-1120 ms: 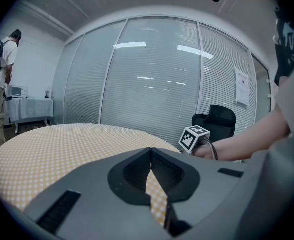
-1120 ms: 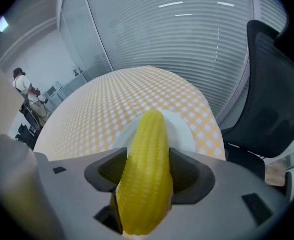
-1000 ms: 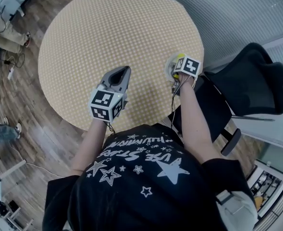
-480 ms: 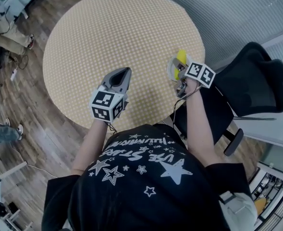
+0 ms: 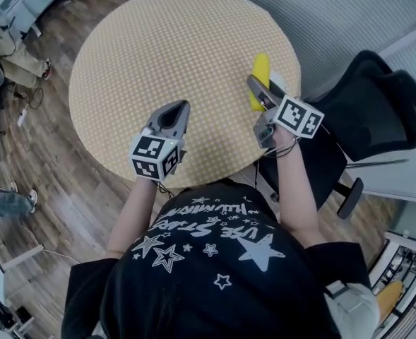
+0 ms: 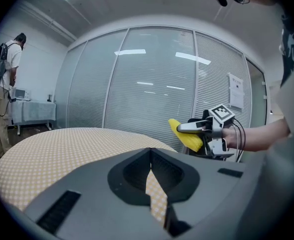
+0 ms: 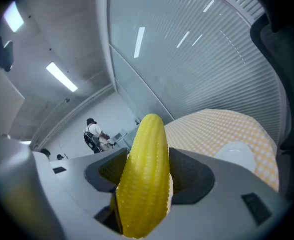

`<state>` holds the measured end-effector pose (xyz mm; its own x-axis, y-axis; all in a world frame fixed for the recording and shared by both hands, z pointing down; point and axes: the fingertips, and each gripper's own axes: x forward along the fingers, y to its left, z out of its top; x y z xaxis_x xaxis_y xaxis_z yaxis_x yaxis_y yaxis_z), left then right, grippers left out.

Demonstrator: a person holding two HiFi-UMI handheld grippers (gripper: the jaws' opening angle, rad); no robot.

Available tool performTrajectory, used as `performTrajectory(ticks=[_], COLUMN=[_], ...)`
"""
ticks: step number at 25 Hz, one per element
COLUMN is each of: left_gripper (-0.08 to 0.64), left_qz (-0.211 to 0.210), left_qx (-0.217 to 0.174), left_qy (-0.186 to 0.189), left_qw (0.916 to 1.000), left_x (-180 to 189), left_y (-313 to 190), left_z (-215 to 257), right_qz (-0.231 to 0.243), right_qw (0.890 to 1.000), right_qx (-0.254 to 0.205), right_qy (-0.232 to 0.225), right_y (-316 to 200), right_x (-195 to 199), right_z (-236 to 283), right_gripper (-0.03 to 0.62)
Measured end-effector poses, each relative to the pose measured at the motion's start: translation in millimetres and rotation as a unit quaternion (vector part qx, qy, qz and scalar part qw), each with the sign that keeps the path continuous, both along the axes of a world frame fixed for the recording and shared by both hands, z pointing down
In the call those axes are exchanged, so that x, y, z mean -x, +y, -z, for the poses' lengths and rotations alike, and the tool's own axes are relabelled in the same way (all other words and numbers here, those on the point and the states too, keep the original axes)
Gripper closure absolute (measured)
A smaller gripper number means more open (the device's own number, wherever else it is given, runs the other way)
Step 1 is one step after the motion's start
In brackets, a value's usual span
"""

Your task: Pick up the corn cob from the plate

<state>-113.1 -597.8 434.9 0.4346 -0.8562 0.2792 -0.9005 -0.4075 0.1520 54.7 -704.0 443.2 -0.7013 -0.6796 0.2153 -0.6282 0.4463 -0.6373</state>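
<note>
My right gripper (image 5: 258, 85) is shut on the yellow corn cob (image 5: 260, 78) and holds it in the air above the right edge of the round checked table (image 5: 165, 41). In the right gripper view the corn cob (image 7: 144, 174) stands between the jaws, pointing up and away. The white plate (image 7: 235, 155) lies bare on the cloth below and to the right of it. My left gripper (image 5: 182, 110) hovers over the table's near side with its jaws shut on nothing. The left gripper view shows the right gripper (image 6: 196, 128) holding the corn cob (image 6: 184, 135).
A black office chair (image 5: 377, 111) stands just right of the table, close to my right arm. Wooden floor (image 5: 24, 154) surrounds the table. A glass wall with blinds (image 6: 151, 84) runs behind it. A person (image 6: 4, 79) stands far off at the left.
My right gripper has risen from the plate with the corn cob in its jaws and shifted right and away. The left gripper has hardly moved.
</note>
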Motion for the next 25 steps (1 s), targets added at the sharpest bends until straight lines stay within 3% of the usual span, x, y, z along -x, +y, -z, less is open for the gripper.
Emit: performTrajectory(ticks=[5,10,14,20,25], left_gripper=[0.552,0.552,0.552,0.552,0.552], left_qz=[0.0,-0.013,-0.037,-0.069,-0.092], left_qx=[-0.003,-0.004,-0.007,0.003,0.012], left_qy=[0.003,0.007,-0.015,0.005,0.017], left_qw=[1.0,0.9999,0.9992,0.9976,0.9955], left_x=[22,31,39,28,7], left_y=[32,74,113,157,185], left_z=[2,1,-5,-15,-20], right_qz=[0.004,-0.012,-0.03,-0.057,-0.075], right_qw=[0.999,0.999,0.999,0.998,0.997], right_qx=[-0.031,-0.021,-0.02,-0.022,-0.015], right_qy=[0.017,0.028,0.015,0.018,0.005], right_y=[48,104,163,246,283], right_x=[16,18,22,9,-12], right_z=[17,9,9,10,14], right_gripper=[0.322,0.322,0.322,0.322,0.322])
